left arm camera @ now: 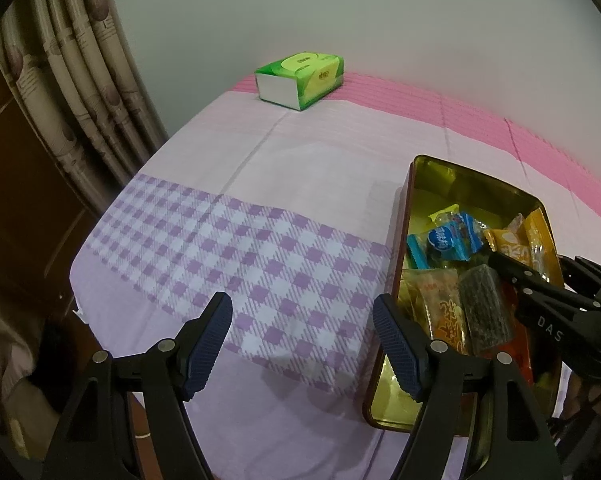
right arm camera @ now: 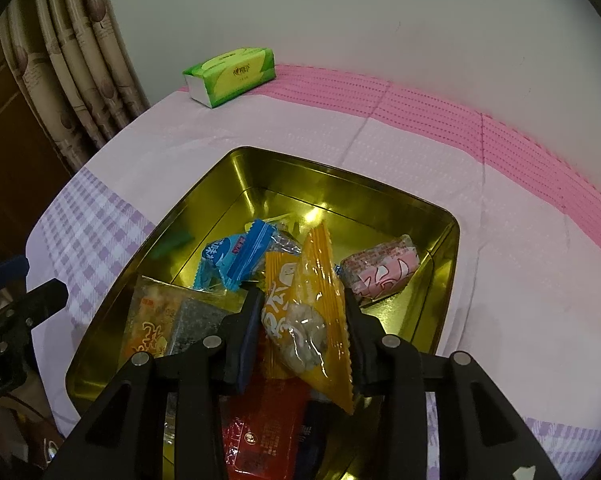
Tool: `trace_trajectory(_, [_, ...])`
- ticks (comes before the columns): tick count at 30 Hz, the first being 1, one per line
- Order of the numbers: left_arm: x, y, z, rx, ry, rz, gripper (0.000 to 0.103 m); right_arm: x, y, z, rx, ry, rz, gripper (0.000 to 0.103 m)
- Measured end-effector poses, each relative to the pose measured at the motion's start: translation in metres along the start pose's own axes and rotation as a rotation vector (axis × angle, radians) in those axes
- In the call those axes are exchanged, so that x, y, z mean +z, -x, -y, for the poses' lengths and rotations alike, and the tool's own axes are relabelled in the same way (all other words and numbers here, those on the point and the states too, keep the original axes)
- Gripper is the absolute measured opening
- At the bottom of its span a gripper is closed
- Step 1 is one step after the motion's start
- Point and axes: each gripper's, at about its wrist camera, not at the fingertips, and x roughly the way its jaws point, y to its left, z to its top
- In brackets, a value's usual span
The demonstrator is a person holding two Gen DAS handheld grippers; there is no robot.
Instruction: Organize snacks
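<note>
Right gripper (right arm camera: 300, 316), lower centre of frame: fingers clamped on orange snack packet (right arm camera: 304, 312) over gold tin (right arm camera: 228, 168). Left gripper (left arm camera: 302, 344), fingers apart, above checked desk cloth (left arm camera: 260, 256), tin (left arm camera: 414, 184) at its right. Blue packet (right arm camera: 236, 256) and pink packet (right arm camera: 380, 272) deeper in tin. Green tissue pack (right arm camera: 228, 76) upper left, by wall.

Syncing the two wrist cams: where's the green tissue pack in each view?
Left wrist: green tissue pack sits top center, at the far edge of the cloth by the wall.
Right wrist: same pack is upper left, near the curtain.
Shared landmark: the gold tin holding the snacks.
</note>
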Motion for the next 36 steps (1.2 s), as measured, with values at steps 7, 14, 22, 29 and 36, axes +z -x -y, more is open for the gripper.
trace_trajectory(7, [-0.001, 0.000, 0.002, 0.004, -0.012, 0.000, 0.073, 0.000, 0.006, 0.000, -0.011, 0.000, 0.018, 0.044])
trace_trajectory(14, [-0.002, -0.001, 0.003, 0.008, -0.019, -0.002, 0.074, -0.002, 0.022, -0.001, -0.013, -0.011, 0.051, 0.064])
trace_trajectory(22, [-0.001, -0.002, 0.005, 0.008, -0.024, -0.005, 0.074, -0.021, 0.057, -0.004, -0.010, -0.043, 0.090, 0.083])
trace_trajectory(29, [-0.003, -0.001, 0.009, 0.001, -0.043, -0.004, 0.074, -0.040, 0.073, -0.004, -0.018, -0.087, 0.082, 0.094])
trace_trajectory(36, [-0.004, 0.000, 0.010, 0.003, -0.047, -0.004, 0.074, -0.056, 0.067, -0.011, -0.034, -0.065, 0.049, 0.097])
